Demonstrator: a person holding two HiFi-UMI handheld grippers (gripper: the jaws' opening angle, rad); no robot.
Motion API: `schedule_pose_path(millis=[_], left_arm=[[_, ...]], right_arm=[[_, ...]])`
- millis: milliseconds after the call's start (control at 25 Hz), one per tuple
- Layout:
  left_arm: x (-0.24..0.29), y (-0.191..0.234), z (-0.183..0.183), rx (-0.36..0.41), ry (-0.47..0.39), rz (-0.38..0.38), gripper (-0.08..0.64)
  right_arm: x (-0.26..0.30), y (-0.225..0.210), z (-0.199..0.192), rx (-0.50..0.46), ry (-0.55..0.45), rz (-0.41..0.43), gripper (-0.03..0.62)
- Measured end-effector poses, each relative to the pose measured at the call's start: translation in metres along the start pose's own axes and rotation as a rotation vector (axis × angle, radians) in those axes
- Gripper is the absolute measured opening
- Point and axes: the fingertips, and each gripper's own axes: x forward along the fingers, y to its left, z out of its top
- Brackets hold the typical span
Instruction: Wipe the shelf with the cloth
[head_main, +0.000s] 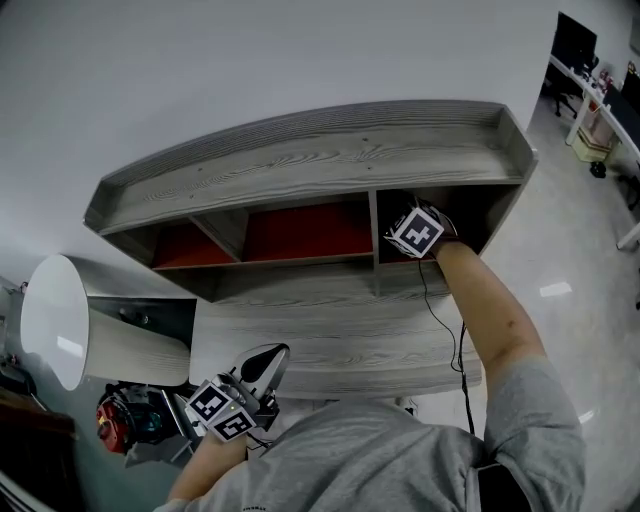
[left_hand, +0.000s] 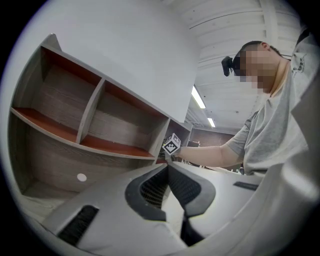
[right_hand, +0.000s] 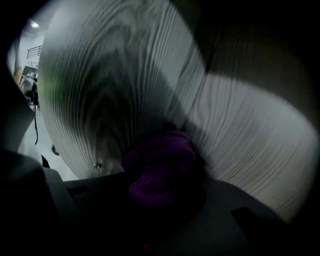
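Your left gripper (head_main: 262, 365) hangs nearest you, jaws together on nothing. Your right gripper (head_main: 416, 233) reaches into the shelf's (head_main: 330, 160) right compartment, jaws clamped on the purple cloth (right_hand: 160, 170), which presses against the wood. It looks soft and light, so grip the bunch deep.

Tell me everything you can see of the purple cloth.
The cloth is deep purple and fuzzy-looking, bunched into a rounded wad. The right hand-held gripper clamps it between its jaws. The wad's front appears pressed against grey wood-grain panels of the shelf, inside a dim compartment. No loose ends show.
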Motion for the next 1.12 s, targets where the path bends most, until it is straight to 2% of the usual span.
schedule_pose_path(millis=[80, 160, 240, 320, 440, 560, 640, 760, 880, 1040, 1120], left_arm=[[0.0, -0.002, -0.002, 0.001, 0.004, -0.001, 0.014], [0.0, -0.003, -0.004, 0.001, 0.007, 0.0, 0.014], [0.0, -0.002, -0.003, -0.001, 0.003, 0.001, 0.014], [0.001, -0.004, -0.003, -0.003, -0.002, -0.003, 0.014], [0.003, -0.006, -0.001, -0.005, -0.007, -0.014, 0.014], [0.009, -0.007, 0.001, -0.009, -0.016, -0.028, 0.014], [0.014, -0.01, 0.003, -0.008, -0.021, -0.044, 0.014], [0.019, -0.015, 0.005, -0.002, -0.027, -0.061, 0.014], [0.021, -0.016, 0.005, -0.005, -0.03, -0.064, 0.014], [0.017, -0.014, 0.005, -0.011, -0.033, -0.057, 0.014], [0.015, -0.012, 0.003, -0.018, -0.032, -0.048, 0.014]], right_arm=[[0.014, 0.012, -0.017, -0.038, 0.075, 0.045, 0.067], [0.023, 0.019, -0.021, -0.048, 0.087, 0.083, 0.067], [0.018, 0.018, -0.017, -0.074, 0.103, 0.077, 0.067], [-0.001, 0.01, -0.011, -0.089, 0.085, 0.019, 0.067], [-0.052, -0.003, 0.008, -0.047, -0.044, -0.098, 0.069], [-0.1, -0.005, 0.035, -0.12, -0.127, -0.201, 0.072], [-0.126, -0.009, 0.059, -0.118, -0.203, -0.238, 0.072], [-0.153, -0.012, 0.094, -0.001, -0.363, -0.231, 0.074], [-0.165, -0.013, 0.108, 0.129, -0.506, -0.199, 0.069], [-0.173, -0.016, 0.114, 0.37, -0.651, -0.027, 0.069], [-0.172, -0.017, 0.114, 0.442, -0.682, 0.046, 0.069]])
